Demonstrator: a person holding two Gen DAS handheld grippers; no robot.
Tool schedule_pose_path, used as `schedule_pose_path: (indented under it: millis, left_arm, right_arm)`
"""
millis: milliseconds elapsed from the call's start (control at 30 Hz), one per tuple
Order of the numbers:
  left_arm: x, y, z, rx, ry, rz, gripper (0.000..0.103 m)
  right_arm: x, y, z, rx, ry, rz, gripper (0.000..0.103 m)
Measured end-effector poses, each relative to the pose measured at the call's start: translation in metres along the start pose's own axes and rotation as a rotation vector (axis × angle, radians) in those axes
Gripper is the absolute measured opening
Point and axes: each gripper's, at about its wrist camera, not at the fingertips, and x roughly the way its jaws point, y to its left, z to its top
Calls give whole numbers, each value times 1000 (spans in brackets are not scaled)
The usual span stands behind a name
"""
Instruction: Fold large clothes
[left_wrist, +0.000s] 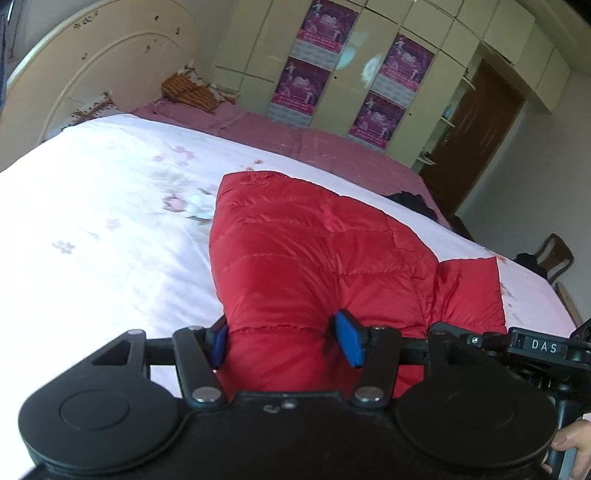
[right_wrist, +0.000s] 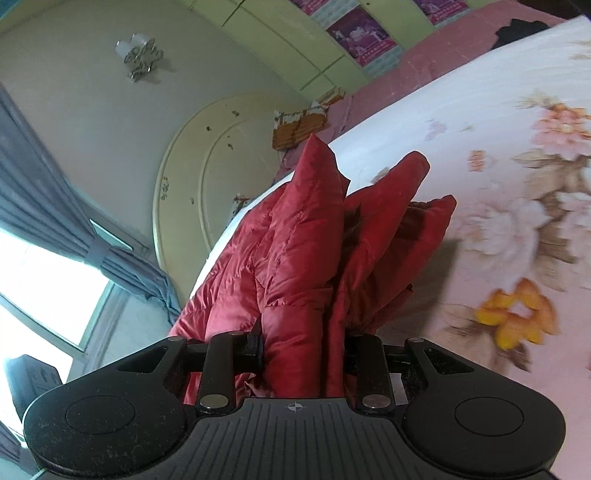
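From the left wrist camera, a bed (left_wrist: 92, 229) spread with a pale floral quilt fills the view, a pink sheet (left_wrist: 332, 147) bare along its far edge. A cream arched headboard (left_wrist: 92, 70) stands at the far left corner, and beyond the far edge runs a wardrobe (left_wrist: 354, 59) with purple posters beside a brown door (left_wrist: 476, 136). The red puffer jacket (left_wrist: 314, 258) lies on the quilt toward the near edge, its long axis running away from the camera to a blunt end pointing at the wardrobe. The left gripper (left_wrist: 286, 343) has its blue pads (left_wrist: 349, 338) pressed on either side of the jacket's near end, holding it.

From the right wrist camera, the room is tilted: a window with blue curtains (right_wrist: 74, 229) at left, the headboard behind. The jacket (right_wrist: 295, 258) stretches from the right gripper (right_wrist: 303, 350) toward the headboard, bunched into upright folds. The right jaws clamp a thick fold.
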Motion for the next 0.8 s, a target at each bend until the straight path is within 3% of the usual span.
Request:
schedule_pose_path:
  millis: [233,267,367,733,767,800]
  left_arm:
    - [28,13,-23,111,13,80,56]
    - [30,13,-25,114,16,84,56]
    - [30,15,-23,114,24,90,56]
    - [8,21,-10,87,-16,126,65]
    - [5,19,-8,92,-27,130,67]
    - [2,17,-6,101,-38,137,70]
  right_arm:
    - [43,-26,-12,36,55,-35,30]
    - [43,-27,-12,33,60,-43,34]
    - [39,-24,-9,-24,55,-100,44]
    - [14,19,-6,-220,-25,-256,44]
    - [11,20,-7,-229,-36,-268,48]
    - [8,21,-7,-239,-58,-292,70]
